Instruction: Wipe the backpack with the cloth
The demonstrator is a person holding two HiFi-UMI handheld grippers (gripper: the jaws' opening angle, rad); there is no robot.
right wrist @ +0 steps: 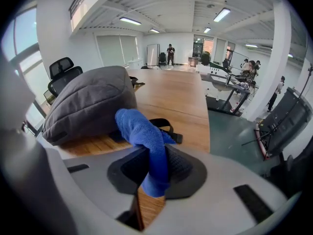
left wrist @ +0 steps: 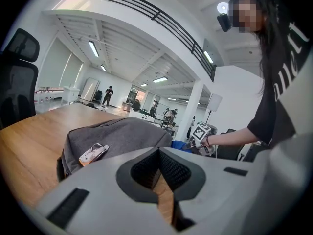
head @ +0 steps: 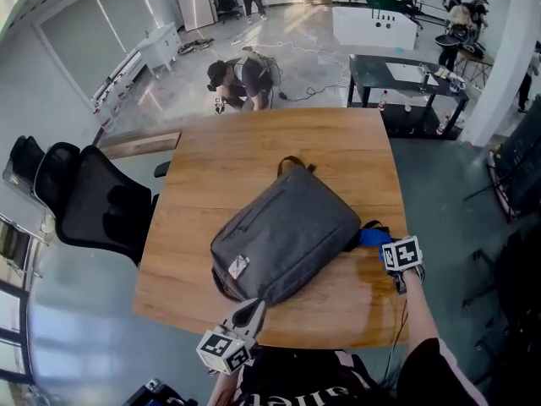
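One backpack [head: 287,231] lies flat on the wooden counter [head: 254,150], nearer the near edge than the far one and set at a slant. It is dark grey cloth with rounded corners. A carrying loop [head: 292,164] at its top points toward the far edge, and a small pale tag [head: 238,266] sits on its face near the end closest to the person. A seam or zip line runs across the face. Nothing of its inside shows.

One blue cloth [head: 373,236] is at the backpack's right side, toward the counter's right edge, right at the bag's side wall. The right gripper [head: 385,242] has its fingers [right wrist: 182,164] clenched on it. In the right gripper view the cloth stands up from between them as a crumpled fold in front of the bag. A black strap [right wrist: 166,127] lies on the wood just behind the cloth.

The left gripper [head: 251,313] is at the counter's near edge, just in front of the backpack's tagged end and apart from it. Its fingers [left wrist: 173,168] are drawn together with nothing between them, and only wood shows below.

Two grippers are in view, each with one marker cube. A black office chair [head: 93,197] stands off the counter's left edge.
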